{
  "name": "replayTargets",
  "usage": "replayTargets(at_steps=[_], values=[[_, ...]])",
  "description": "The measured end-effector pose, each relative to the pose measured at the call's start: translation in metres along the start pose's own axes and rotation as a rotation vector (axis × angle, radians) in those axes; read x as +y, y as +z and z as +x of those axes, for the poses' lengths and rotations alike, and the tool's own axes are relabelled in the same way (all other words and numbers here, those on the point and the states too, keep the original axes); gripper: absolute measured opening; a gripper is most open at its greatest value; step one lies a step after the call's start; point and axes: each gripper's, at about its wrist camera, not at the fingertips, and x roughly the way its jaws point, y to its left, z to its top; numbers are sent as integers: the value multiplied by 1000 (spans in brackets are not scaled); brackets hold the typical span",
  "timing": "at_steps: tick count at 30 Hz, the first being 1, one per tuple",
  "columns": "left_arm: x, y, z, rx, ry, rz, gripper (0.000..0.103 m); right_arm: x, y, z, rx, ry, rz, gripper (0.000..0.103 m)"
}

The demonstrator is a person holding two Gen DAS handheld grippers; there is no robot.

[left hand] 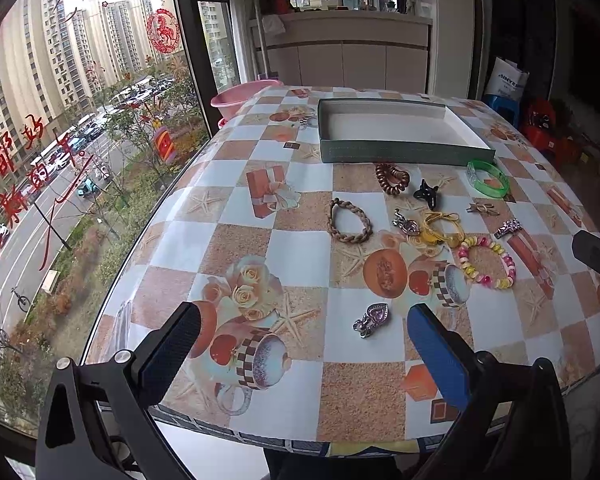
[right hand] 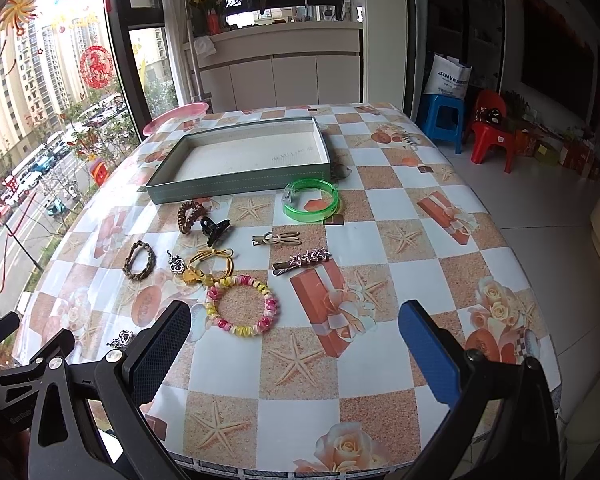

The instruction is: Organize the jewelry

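The jewelry lies scattered across the middle of the worktop (right hand: 380,360), while the shallow grey-green box (right hand: 236,190) sits empty at the far side, its open top facing up, presumably so the pieces can be dropped straight in. Nothing is in it yet, so I judge the sorting has not begun.

Both tools hang back over the near edge. The left gripper (left hand: 304,344) has its jaws spread wide and holds nothing; the purple heart charm (left hand: 371,319) lies on the cloth between and just ahead of its fingers, the likeliest first pick. The right gripper (right hand: 296,340) is likewise spread and empty, with the pink-and-yellow coil bracelet (right hand: 242,306) just beyond its fingers.

Further off lie a braided brown band (left hand: 349,221), a yellow cord tie (right hand: 214,262), a black claw clip (right hand: 216,227), a brown coil tie (right hand: 190,214), two flat hair clips (right hand: 300,260) and a green bangle (right hand: 311,200), the last nearly touching the box (small flat pieces may be fiddly to pinch off the slick cloth)
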Motion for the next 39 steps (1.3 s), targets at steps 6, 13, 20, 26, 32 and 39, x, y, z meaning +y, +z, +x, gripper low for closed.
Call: replayTargets(at_steps=[6,13,20,26,32,39], values=[[0,-1,2,3,-1,0,103,0,0,2,4,2,2,103],[-1,-1,3,3,1,4,103,0,-1,3,4,2,4,103],[-1,-3,3,3,2,4,103,-1,-1,4,6,5,6,103],[-1,-4,4,5,0,5,103,-1,-1,5,8,5,6,103],[-4,-6,9,24,-1,25,103,-2,-3,8,19,3,6,103],[-3,-13,41,139,-67,34,103,-10,-11,28,96,8,14,103]])
